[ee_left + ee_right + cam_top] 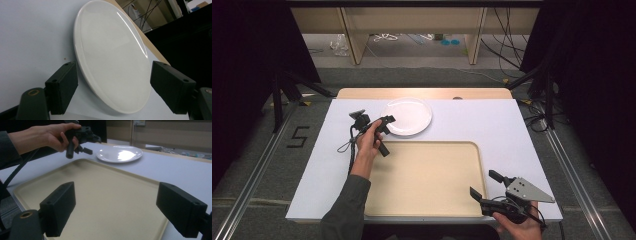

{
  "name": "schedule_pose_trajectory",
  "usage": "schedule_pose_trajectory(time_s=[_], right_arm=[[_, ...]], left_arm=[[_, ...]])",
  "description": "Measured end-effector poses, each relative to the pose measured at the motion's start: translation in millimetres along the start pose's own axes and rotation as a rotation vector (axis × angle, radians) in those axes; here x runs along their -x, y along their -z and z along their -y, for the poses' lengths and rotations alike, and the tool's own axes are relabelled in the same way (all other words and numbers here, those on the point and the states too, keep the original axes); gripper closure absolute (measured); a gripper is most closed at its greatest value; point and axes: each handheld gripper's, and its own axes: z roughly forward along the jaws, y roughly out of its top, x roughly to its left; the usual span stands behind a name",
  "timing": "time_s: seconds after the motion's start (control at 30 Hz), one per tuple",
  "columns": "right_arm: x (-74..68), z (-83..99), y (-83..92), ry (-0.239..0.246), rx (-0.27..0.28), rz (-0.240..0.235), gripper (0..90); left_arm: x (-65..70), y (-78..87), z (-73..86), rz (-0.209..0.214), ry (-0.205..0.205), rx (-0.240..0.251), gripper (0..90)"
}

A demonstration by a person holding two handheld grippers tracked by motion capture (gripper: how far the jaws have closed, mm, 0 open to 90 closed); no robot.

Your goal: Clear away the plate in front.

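Reaching with jaws spread wide, left gripper point(388, 121) straddles the near rim of the white plate point(408, 115), which lies flat beyond the tray point(427, 175), evidently lined up for a grasp. Right gripper point(484, 186): released, idle at tray's corner.

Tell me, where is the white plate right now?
In the high view the white plate lies on the table's far side, left of centre, just beyond the beige tray, with the open left gripper at its near-left rim.

One white plate point(406, 116) sits on the surface point(492, 125). One beige tray point(427, 180) lies there too. Two grippers are present.
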Motion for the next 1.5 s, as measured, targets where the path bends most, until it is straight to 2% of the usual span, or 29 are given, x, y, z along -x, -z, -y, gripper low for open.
schedule_pose_trajectory(time_s=[0.1,0.17,0.23,0.27,0.3,0.33,0.37,0.4,0.43,0.47,0.5,0.6,0.63,0.77,0.83,0.9,0.93,0.97,1.03,1.13,1.17,1.2,1.23,1.3,1.4,1.5], right_arm=[[0.4,0.3,-0.1,0.002,-0.002,0.001,17.0],[0.4,0.3,-0.1,0.001,-0.001,-0.001,17.1],[0.0,0.6,-1.5,-0.012,0.007,-0.019,17.0],[-0.2,0.8,-1.9,-0.013,0.006,-0.021,17.0],[-0.3,0.9,-2.0,-0.013,0.003,-0.022,17.1],[-0.3,0.9,-2.1,-0.013,0.002,-0.023,17.0],[-0.3,0.9,-1.9,-0.013,0.004,-0.023,17.1],[-0.3,0.9,-1.9,-0.013,0.004,-0.023,17.1],[0.1,1.0,-1.6,-0.011,0.003,-0.022,17.1],[0.3,1.4,-1.6,-0.012,0.005,-0.023,17.2],[0.4,1.3,-1.1,-0.011,0.000,-0.022,17.2],[0.7,1.1,-0.7,-0.009,0.001,-0.023,17.3],[0.6,0.9,0.0,-0.002,-0.003,-0.016,17.4],[0.1,0.9,-0.6,-0.008,0.002,-0.025,17.6],[0.0,0.5,0.9,-0.008,-0.010,-0.019,17.8],[0.6,0.8,0.7,-0.002,-0.007,-0.018,17.9],[0.5,1.0,0.3,-0.004,-0.006,-0.022,18.0],[0.2,1.3,-0.3,-0.011,-0.001,-0.029,18.2],[0.3,1.0,0.2,-0.002,-0.005,-0.022,18.4],[-0.2,1.2,-0.3,-0.005,0.000,-0.031,18.5],[-0.2,1.3,-0.4,-0.008,0.001,-0.034,18.6],[0.3,1.1,0.2,-0.002,-0.005,-0.026,18.7],[0.1,1.5,-0.5,-0.013,-0.003,-0.037,18.7],[0.0,1.7,-0.5,-0.012,-0.003,-0.040,18.8],[-0.2,1.3,0.2,-0.010,-0.004,-0.041,18.9],[-0.5,1.8,-0.5,-0.011,-0.003,-0.046,19.0]], left_arm=[[-1.9,-0.6,-2.2,-0.037,-0.004,-0.009,22.4],[-0.4,-1.9,-3.2,0.002,0.026,-0.005,22.5],[6.2,-2.2,-7.6,-0.020,-0.025,-0.028,21.5],[8.4,-1.7,-9.7,-0.010,-0.008,-0.015,21.7],[8.4,-1.7,-9.7,-0.010,-0.008,-0.015,21.7],[10.7,-3.0,-12.4,0.026,0.047,-0.020,21.6],[11.6,-3.0,-13.3,-0.002,0.023,-0.024,21.8],[11.6,-3.0,-13.3,-0.002,0.023,-0.024,21.7],[10.8,-3.1,-14.6,-0.028,0.010,-0.032,21.7],[10.8,-3.1,-14.6,-0.028,0.010,-0.032,21.7],[9.9,-4.0,-14.2,-0.020,0.024,-0.033,21.7],[8.7,-4.9,-12.1,-0.024,0.030,-0.050,21.7],[8.1,-7.5,-11.3,-0.017,0.062,-0.049,21.8],[4.0,-9.7,-10.9,-0.039,0.059,-0.049,22.5],[-2.2,-12.9,-9.0,-0.029,0.091,-0.038,23.3],[-3.6,-13.4,-8.5,-0.036,0.103,-0.041,23.7],[-6.5,-16.1,-7.2,-0.018,0.142,-0.038,24.1],[-6.5,-16.1,-7.2,-0.018,0.142,-0.038,24.5],[-8.5,-20.0,-6.5,0.014,0.184,-0.036,25.4],[-9.9,-21.6,-6.8,0.001,0.196,-0.059,28.2],[-11.1,-23.9,-6.0,0.012,0.216,-0.036,28.8],[-13.7,-24.0,-5.9,0.013,0.213,-0.049,29.0],[-15.2,-25.9,-5.8,0.009,0.223,-0.045,29.1],[-16.4,-27.0,-5.7,0.020,0.235,-0.040,29.6],[-21.4,-30.0,-3.4,0.054,0.270,-0.038,35.1],[-22.0,-30.5,-4.0,0.057,0.283,-0.039,35.8]])
